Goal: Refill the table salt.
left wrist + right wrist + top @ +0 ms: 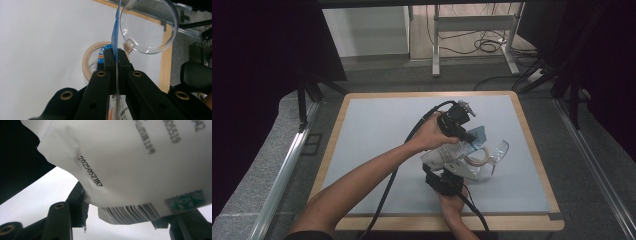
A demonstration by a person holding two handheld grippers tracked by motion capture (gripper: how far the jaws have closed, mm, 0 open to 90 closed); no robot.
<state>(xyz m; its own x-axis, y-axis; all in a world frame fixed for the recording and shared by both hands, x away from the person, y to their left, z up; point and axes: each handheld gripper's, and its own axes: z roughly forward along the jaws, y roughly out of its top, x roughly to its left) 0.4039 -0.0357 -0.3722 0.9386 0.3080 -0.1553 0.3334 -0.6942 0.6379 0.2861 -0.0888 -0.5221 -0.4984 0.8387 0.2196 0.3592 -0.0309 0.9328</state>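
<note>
Right gripper view: white barcoded packet (140, 165), creased.

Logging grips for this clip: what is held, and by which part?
Both grippers hold one packet: left gripper pinches its blue top edge, right gripper grips the white barcode end.

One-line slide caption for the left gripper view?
Left tool shut on a pouch's blue edge, above a tape roll and clear cup.
</note>
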